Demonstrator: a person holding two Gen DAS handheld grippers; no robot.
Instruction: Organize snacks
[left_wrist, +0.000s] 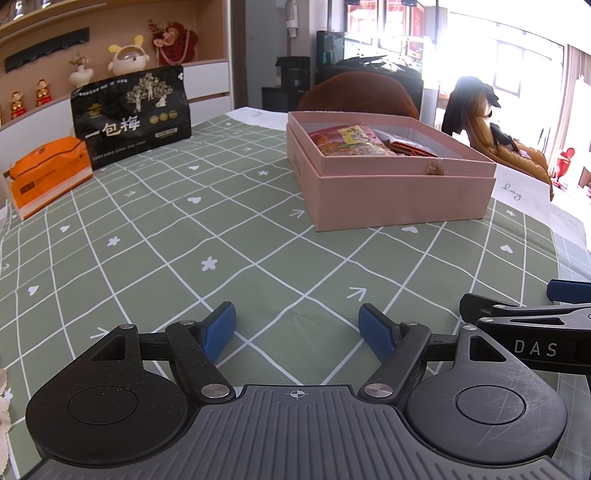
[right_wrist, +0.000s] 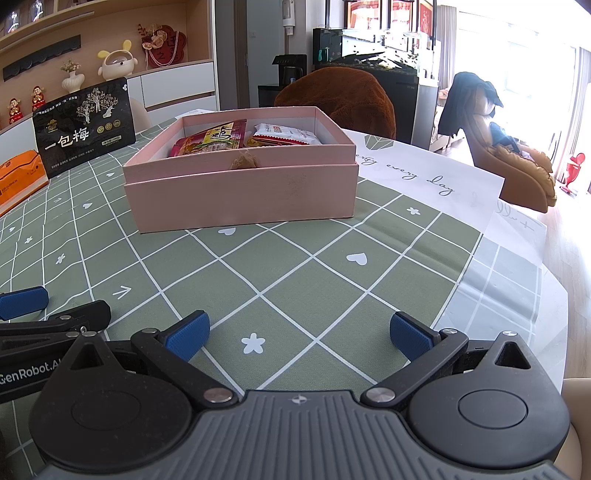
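A pink box (left_wrist: 402, 197) (right_wrist: 240, 195) stands open on the green checked tablecloth. Inside lie a pink-and-yellow snack packet (left_wrist: 347, 142) (right_wrist: 212, 142), a white-and-red packet (right_wrist: 284, 134) and a small brown snack (right_wrist: 243, 161) at the front rim. A black snack bag (left_wrist: 133, 114) (right_wrist: 83, 123) stands upright at the far left. My left gripper (left_wrist: 297, 326) is open and empty, low over the cloth, short of the box. My right gripper (right_wrist: 299, 332) is open and empty, also short of the box. Each gripper shows at the edge of the other's view.
An orange tissue pack (left_wrist: 48, 173) (right_wrist: 18, 177) lies at the far left. A white paper with script (right_wrist: 424, 173) lies right of the box. Brown chairs (right_wrist: 340, 96) stand behind the table. The table edge (right_wrist: 554, 295) runs close on the right.
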